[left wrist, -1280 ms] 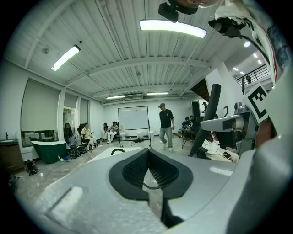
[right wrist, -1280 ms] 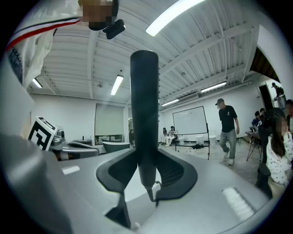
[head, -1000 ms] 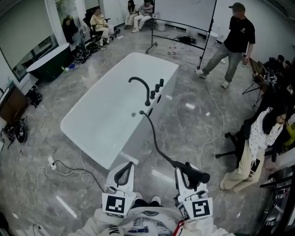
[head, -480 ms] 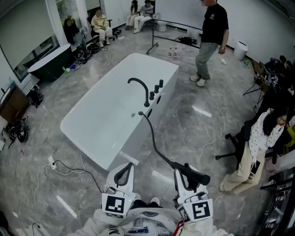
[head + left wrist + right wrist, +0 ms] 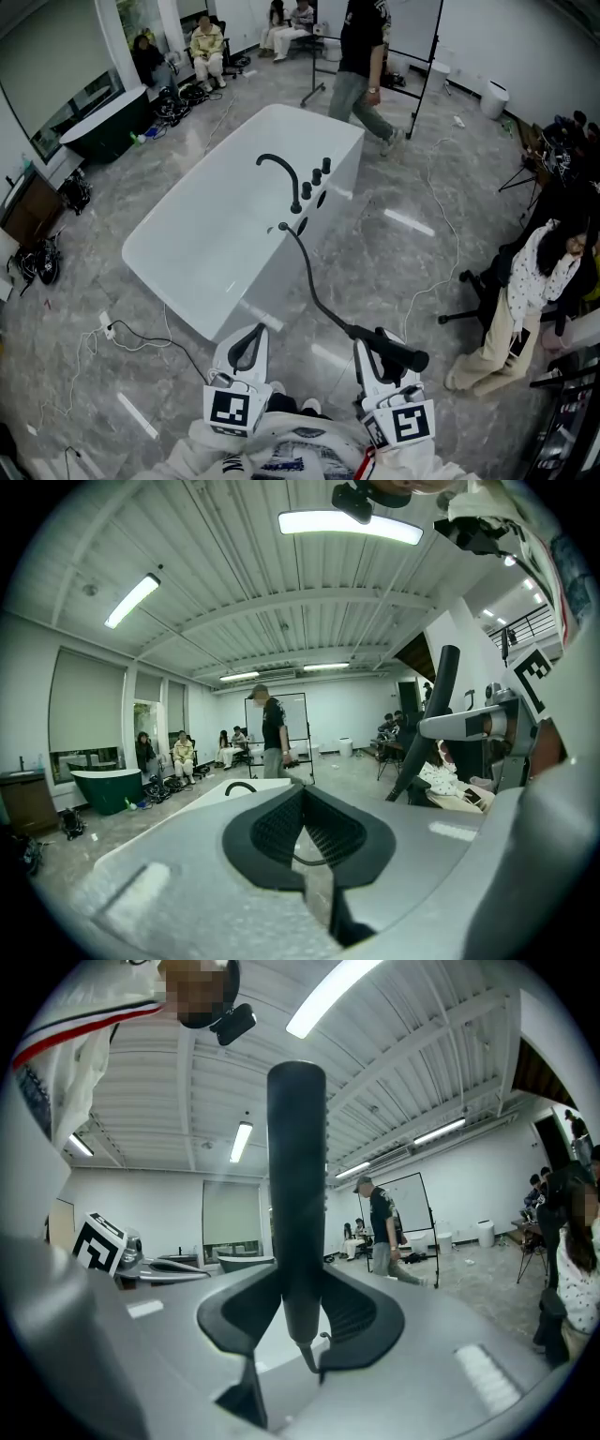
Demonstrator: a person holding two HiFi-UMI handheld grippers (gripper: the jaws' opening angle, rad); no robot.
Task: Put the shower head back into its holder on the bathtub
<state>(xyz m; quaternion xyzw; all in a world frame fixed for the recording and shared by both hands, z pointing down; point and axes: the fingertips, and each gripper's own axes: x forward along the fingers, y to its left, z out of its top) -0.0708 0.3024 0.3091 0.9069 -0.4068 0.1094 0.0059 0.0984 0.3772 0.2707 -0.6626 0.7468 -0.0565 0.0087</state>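
Grippers: two, side by side and nearest the person, each carrying one marker cube.
Left gripper (image 5: 302, 797): clenched on nothing. Its two dark pads meet at the tips, with only the room beyond them.
Right gripper (image 5: 296, 1312): clamped on the shower head (image 5: 296, 1176), one black stick-shaped handle that runs up between its two pads and reaches well past them.
Hose (image 5: 314, 286): one, dark. It leaves the shower head's end just ahead of the right gripper and curves away up-left to the tub's near long rim.
Bathtub (image 5: 211, 234): one, white, ahead of both grippers and well apart from them, set aslant on the grey marbled floor.
Faucet (image 5: 279, 171): one black arched spout on that rim, just beyond the hose's far end.
Knobs (image 5: 317, 175): three, black, in a row just right of the spout.
Holder: too small here to tell from the other rim fittings.
Second tub (image 5: 103, 122): one, dark green, far off to the left gripper's left, by the wall.
People: one walking (image 5: 361, 66) past the white tub's far end and one seated (image 5: 530, 291) out to the right gripper's right. Others sit by the far wall — too small to count surely.
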